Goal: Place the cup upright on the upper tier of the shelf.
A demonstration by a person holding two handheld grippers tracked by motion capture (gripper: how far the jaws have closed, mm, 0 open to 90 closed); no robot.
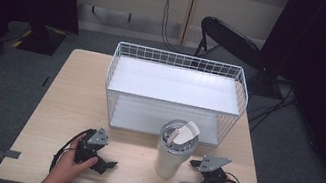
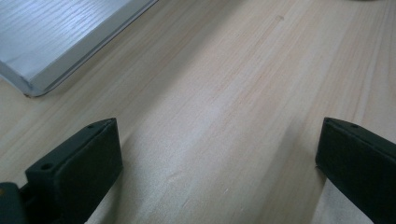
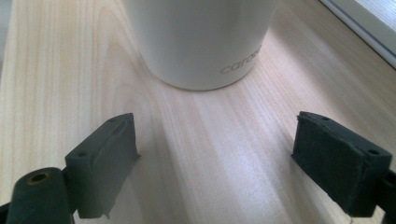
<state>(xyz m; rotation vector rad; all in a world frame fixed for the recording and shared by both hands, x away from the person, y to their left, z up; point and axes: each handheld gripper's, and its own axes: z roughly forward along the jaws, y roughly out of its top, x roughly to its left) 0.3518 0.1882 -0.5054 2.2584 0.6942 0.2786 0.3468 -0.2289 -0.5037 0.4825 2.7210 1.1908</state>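
A white tumbler stands upright on the wooden counter, just in front of a white wire basket shelf and near the counter's front edge. Its lid carries a flip tab that looks raised, though the high view is too small to be sure. The right claw rests low on the counter just beside the tumbler, jaws spread wide and holding nothing; in the right gripper view the tumbler's base sits ahead of the jaws, apart from both. The left claw lies on the tumbler's other side, a little farther off, also wide open and empty, with bare wood between its jaws.
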